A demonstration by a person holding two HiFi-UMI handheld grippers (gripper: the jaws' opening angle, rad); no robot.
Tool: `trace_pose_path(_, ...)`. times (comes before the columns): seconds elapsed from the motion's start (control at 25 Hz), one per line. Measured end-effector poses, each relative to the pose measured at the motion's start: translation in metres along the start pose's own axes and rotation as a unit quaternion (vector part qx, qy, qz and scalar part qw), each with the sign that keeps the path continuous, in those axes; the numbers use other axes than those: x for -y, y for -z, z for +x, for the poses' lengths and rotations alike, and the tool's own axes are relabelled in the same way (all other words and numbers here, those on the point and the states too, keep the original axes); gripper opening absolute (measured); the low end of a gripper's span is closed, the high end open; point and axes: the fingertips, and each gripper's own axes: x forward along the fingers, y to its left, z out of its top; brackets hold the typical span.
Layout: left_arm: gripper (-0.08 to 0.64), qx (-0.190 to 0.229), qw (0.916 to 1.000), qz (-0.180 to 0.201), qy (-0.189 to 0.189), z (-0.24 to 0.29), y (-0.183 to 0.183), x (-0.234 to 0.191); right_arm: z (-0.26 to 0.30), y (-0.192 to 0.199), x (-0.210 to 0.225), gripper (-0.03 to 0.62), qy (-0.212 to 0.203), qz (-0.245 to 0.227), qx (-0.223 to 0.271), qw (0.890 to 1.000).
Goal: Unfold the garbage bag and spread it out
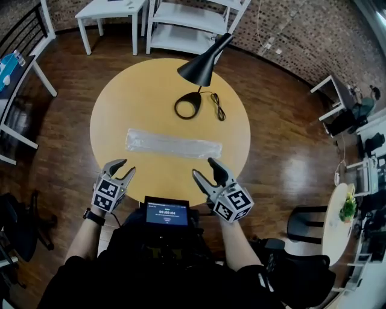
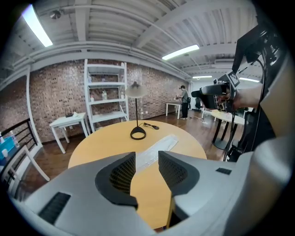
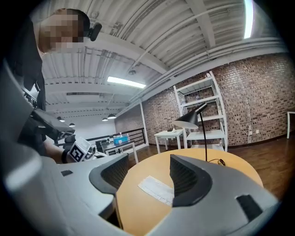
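A folded, clear garbage bag [image 1: 173,144] lies as a long flat strip across the middle of the round wooden table [image 1: 120,114]. It also shows in the left gripper view as the bag [image 2: 159,148] and in the right gripper view as the bag [image 3: 156,189]. My left gripper [image 1: 122,168] hovers at the table's near-left edge, open and holding nothing. My right gripper [image 1: 206,168] sits at the near-right edge, also open with nothing between its jaws. Both point toward the bag and stay short of it.
A black desk lamp [image 1: 200,75] with its cord stands on the far side of the table. White shelving [image 1: 193,21] and a white side table [image 1: 111,15] stand beyond. A chair [image 1: 313,226] and a small table [image 1: 338,223] are at the right.
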Motion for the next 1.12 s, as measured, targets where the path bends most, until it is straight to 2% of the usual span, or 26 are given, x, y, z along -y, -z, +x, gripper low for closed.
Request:
trace_pose_path(0.24,0.16,-0.01,0.9996,0.009,0.026,0.028,-0.008,-0.057,0.068,-0.016,0.025,0.285,0.017,-0.003,-0.002,1.0)
trace_pose_path(0.44,0.16,-0.025,0.9986,0.024,0.039,0.05,-0.003,-0.086,0.113,-0.018,0.036,0.276,0.015,-0.019,-0.015,1.0)
trace_pose_path(0.6,0.16,-0.044,0.9982,0.013,0.038,0.075,0.009,-0.097,0.15,-0.003,0.048,0.255,-0.009,-0.036,-0.042,0.998)
trace_pose_path(0.72,0.16,-0.066,0.9973,-0.001,0.032,0.091,0.022,-0.104,0.184,0.021,0.048,0.252,-0.045,-0.047,-0.076,0.995)
trace_pose_path(0.8,0.16,-0.073,0.9968,-0.015,0.029,0.099,0.027,-0.106,0.209,0.041,0.041,0.242,-0.078,-0.068,-0.109,0.989)
trace_pose_path(0.92,0.16,-0.088,0.9954,-0.029,0.026,0.111,0.038,-0.108,0.247,0.07,0.016,0.224,-0.138,-0.1,-0.152,0.974)
trace_pose_path(1.12,0.16,-0.112,0.9927,-0.04,0.018,0.129,0.062,-0.116,0.294,0.131,-0.026,0.173,-0.214,-0.117,-0.216,0.945)
